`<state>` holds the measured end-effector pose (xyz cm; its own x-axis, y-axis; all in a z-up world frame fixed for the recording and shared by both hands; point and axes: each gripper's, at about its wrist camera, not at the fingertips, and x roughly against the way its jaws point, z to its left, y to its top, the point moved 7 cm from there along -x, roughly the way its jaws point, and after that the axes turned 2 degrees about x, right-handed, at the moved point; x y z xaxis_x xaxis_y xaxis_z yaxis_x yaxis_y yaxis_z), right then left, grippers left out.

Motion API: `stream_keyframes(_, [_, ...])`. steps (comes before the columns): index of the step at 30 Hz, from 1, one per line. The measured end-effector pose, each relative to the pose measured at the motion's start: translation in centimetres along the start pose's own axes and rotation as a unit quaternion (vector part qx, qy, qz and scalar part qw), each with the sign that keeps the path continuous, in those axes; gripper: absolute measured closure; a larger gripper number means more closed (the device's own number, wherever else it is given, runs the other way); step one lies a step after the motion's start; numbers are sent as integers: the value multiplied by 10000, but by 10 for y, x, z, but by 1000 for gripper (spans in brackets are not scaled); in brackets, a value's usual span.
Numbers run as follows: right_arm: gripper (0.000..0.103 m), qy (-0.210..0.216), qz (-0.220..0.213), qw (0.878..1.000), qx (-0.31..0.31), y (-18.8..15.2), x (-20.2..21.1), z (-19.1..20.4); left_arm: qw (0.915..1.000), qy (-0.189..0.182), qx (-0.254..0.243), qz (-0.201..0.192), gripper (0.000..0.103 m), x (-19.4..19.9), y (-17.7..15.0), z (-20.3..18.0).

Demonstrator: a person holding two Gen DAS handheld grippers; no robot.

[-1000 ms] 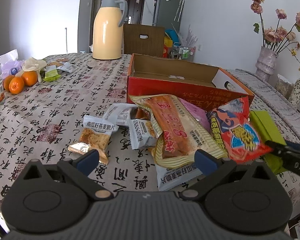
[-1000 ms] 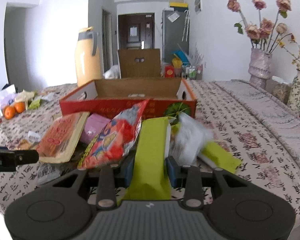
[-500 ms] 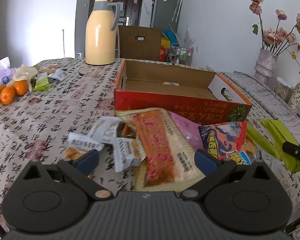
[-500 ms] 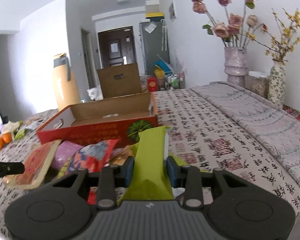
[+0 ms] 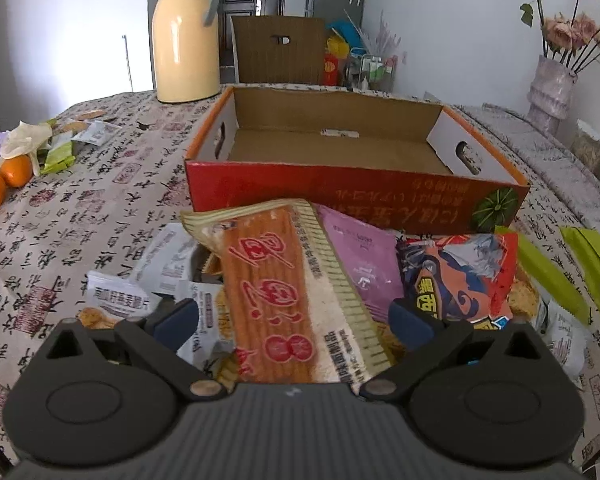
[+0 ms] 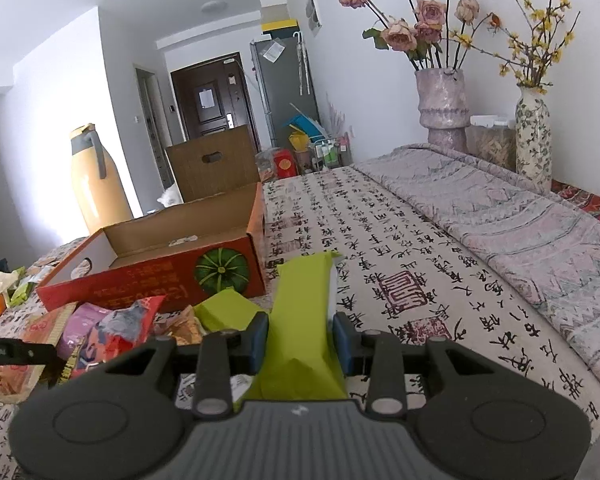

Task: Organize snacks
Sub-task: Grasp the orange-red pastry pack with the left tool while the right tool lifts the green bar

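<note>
The right gripper (image 6: 300, 338) sits low in the middle of the right wrist view. Its two blue fingers (image 6: 257, 342) are squeezed on a green snack pack (image 6: 304, 304), which sticks up and forward between them. A second green pack (image 6: 226, 312) lies just to the left of it on the table.

The left gripper (image 5: 294, 320) is at the bottom of the left wrist view. Its fingers (image 5: 178, 316) are spread wide apart and hold nothing. Between them lies a long orange snack bag (image 5: 276, 284) with red writing. Beside it on the right are a purple bag (image 5: 360, 252) and a red and blue bag (image 5: 460, 276). Small white packs (image 5: 120, 300) lie at the lower left.

Behind the pile, in the middle of the frame, is a red cardboard box (image 5: 352, 192), open on top. The snack pile touches its front wall. The tablecloth (image 5: 100, 200) has black writing on it. A yellow jug (image 5: 186, 36) stands at the upper left, and oranges (image 5: 4, 178) sit at the far left edge.
</note>
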<state>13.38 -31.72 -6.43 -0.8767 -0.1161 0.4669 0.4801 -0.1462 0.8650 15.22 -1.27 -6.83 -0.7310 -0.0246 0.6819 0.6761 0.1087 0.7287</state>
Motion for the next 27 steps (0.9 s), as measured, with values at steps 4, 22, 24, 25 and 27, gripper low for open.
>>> stream_keyframes(4, [69,58,13,10000,-35,0,-5,-4,9999,-78,27,89,16,-3,-2,-2])
stream_keyframes(22, [69,36,39,10000,16,0,-4,-6,9995,-218,117,-177,67,14,4,15])
stream_keyframes(24, [69,29,32,10000,30,0,-2,-5,9993,-246,106,-248,67,18,5,15])
stream_keyframes(25, [69,19,28,10000,38,0,-2,-4,9992,-250,97,-293,67,20,6,15])
stream_keyframes(27, [69,11,19,10000,59,1,-1,-3,9989,-267,83,-383,67,26,9,15])
